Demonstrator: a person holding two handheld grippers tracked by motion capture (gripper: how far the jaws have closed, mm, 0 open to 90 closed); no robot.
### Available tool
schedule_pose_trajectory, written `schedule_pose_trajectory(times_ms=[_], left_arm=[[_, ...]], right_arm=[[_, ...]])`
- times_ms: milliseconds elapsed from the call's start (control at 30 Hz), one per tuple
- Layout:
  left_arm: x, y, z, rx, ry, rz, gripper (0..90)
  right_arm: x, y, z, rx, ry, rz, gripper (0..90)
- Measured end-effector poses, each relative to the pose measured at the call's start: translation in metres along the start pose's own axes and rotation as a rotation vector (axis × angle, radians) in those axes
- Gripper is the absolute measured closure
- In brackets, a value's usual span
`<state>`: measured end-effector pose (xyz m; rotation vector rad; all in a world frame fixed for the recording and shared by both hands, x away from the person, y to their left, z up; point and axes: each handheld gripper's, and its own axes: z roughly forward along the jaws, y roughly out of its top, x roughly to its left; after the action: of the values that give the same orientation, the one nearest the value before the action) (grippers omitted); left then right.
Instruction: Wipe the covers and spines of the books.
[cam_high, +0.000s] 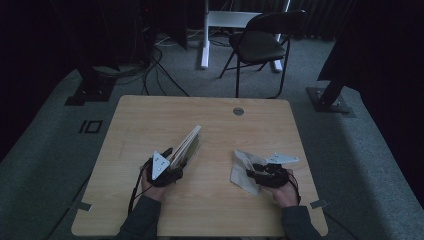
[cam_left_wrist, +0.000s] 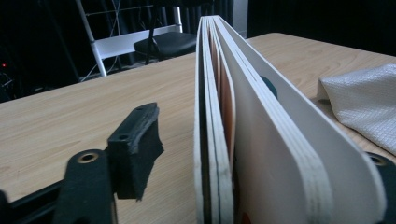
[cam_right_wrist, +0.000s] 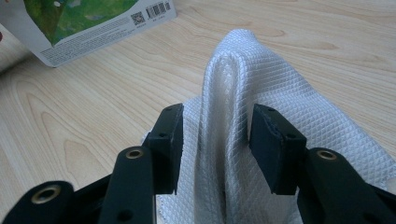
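My left gripper (cam_left_wrist: 261, 154) has the thick white board book (cam_left_wrist: 261, 140) upright between open jaws, my right gripper (cam_right_wrist: 215, 149) sits unclenched around the white waffle-weave cloth's (cam_right_wrist: 280, 88) raised fold on the wooden table (cam_high: 215, 200), so I'd squeeze low on that ridge.

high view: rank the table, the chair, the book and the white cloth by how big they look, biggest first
1. table
2. chair, though it stands farther off, so it looks smaller than it is
3. book and white cloth: they look about alike, and the book is tilted edge-on, so no ranking
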<state>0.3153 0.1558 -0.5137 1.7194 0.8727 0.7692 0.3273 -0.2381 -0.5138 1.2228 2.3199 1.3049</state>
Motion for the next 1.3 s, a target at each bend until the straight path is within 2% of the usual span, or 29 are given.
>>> schedule_pose_trajectory(times_ms=[133, 267, 600, 1067, 1300], left_arm=[[-0.001, 0.000, -0.001, 0.004, -0.021, -0.008, 29.4], [0.000, 0.001, -0.005, -0.001, -0.023, -0.014, 28.6], [0.002, 0.000, -0.014, -0.022, 0.003, -0.025, 25.4], [0.001, 0.000, -0.027, -0.043, 0.007, -0.029, 24.9], [0.001, 0.000, -0.037, -0.053, -0.005, -0.031, 24.9]], right_arm=[[0.000, -0.001, 0.000, 0.001, 0.000, -0.002, 54.2], [0.000, -0.001, 0.000, 0.002, 0.000, -0.002, 54.2], [0.000, -0.003, -0.002, -0.003, -0.002, 0.002, 54.0], [-0.001, -0.006, -0.003, -0.006, -0.005, 0.012, 53.5], [-0.001, -0.007, -0.004, -0.006, -0.005, 0.013, 53.4]])
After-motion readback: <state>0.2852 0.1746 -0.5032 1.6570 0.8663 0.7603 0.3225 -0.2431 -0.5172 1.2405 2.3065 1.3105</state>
